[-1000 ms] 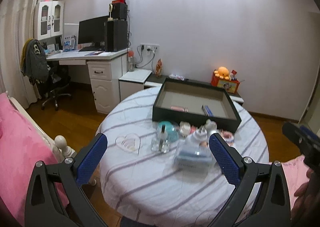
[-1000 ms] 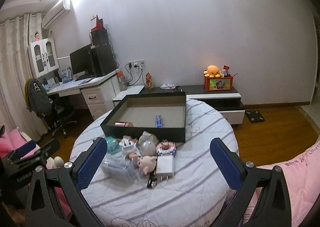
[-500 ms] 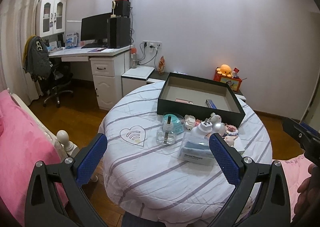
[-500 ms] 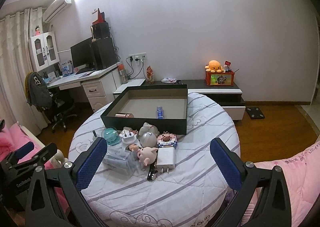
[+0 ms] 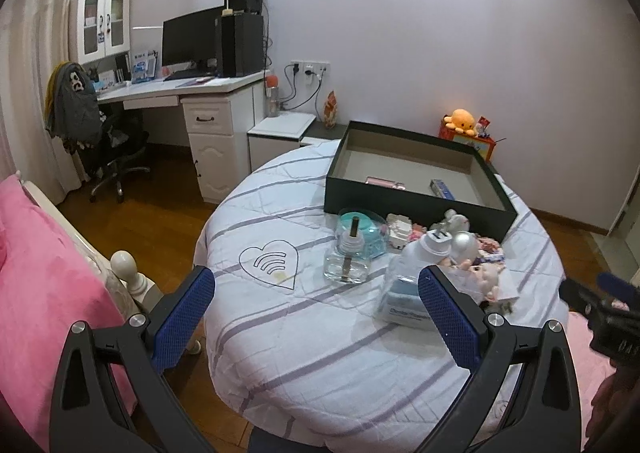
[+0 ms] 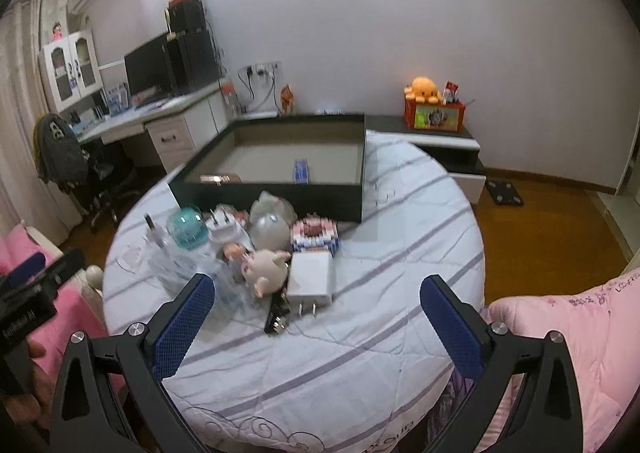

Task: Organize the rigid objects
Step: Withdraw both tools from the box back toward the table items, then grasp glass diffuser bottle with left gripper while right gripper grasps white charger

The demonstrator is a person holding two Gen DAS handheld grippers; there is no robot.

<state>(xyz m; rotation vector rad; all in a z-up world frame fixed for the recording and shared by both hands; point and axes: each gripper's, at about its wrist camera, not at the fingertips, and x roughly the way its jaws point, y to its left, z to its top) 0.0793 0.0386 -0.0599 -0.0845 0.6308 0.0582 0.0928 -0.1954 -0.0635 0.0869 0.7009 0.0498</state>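
Note:
A dark open box (image 5: 416, 169) (image 6: 276, 157) sits at the far side of a round striped table (image 5: 320, 353) (image 6: 380, 273); a pink tube (image 5: 384, 182) and a blue item (image 6: 301, 170) lie inside. In front of it is a cluster: a clear glass bottle (image 5: 347, 258), a teal dome (image 6: 187, 228), a white plug (image 6: 219, 223), a silver ball (image 6: 269, 227), a pig figure (image 6: 267, 267), a white charger (image 6: 311, 279), a block toy (image 6: 316, 234) and a clear packet (image 5: 404, 295). My left gripper (image 5: 316, 317) and right gripper (image 6: 318, 323) are open and empty, above the table's near edge.
A pink bed (image 5: 36, 293) lies left, pink bedding (image 6: 580, 333) right. A desk with monitor (image 5: 192, 39) and a chair (image 5: 100, 133) stand at the back left. A low cabinet holds an orange plush (image 6: 425, 87). Wooden floor surrounds the table.
Both grippers have moved closer to the table and lower, so the cluster looks larger. Both stay open and empty. The objects have not moved.

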